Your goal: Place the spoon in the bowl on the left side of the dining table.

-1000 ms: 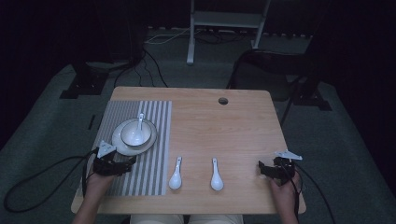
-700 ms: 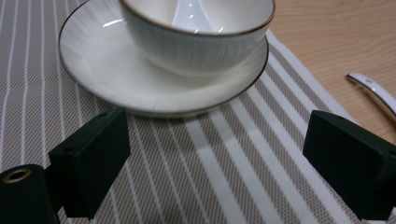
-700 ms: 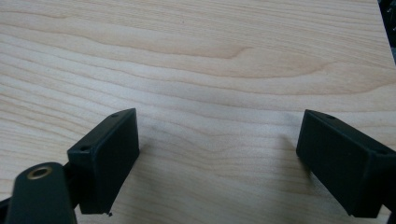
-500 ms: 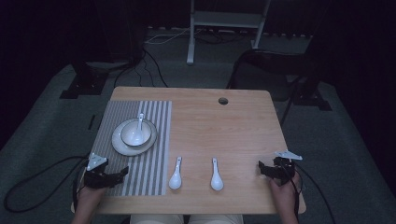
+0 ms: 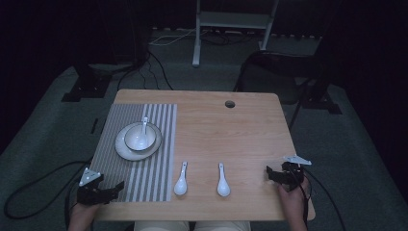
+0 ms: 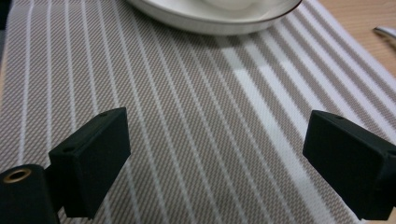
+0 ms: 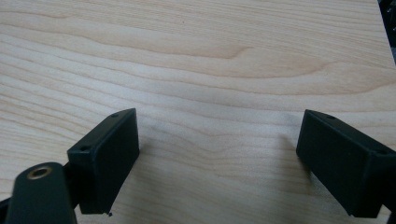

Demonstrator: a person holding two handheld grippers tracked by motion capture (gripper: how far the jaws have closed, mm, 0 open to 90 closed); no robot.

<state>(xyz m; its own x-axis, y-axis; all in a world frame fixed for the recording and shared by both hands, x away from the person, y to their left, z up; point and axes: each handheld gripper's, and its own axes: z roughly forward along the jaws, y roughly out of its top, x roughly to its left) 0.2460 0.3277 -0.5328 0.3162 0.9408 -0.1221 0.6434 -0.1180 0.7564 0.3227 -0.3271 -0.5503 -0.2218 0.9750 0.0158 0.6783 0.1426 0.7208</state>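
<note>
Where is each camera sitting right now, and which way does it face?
High view: above the person's side, looking forward and down on the table; both hands, left gripper and right gripper show at the near edge.
Left gripper view: rides the left gripper, looks along its open jaws over the striped mat toward the plate.
Right gripper view: rides the right gripper, looks along its open jaws at bare table wood.
Shared: mat and plate appear in the high and left gripper views.

Bowl (image 5: 140, 137) on plate (image 5: 126, 150), two spoons (image 5: 181, 179) (image 5: 223, 180) beside the striped mat (image 5: 149, 173).
</note>
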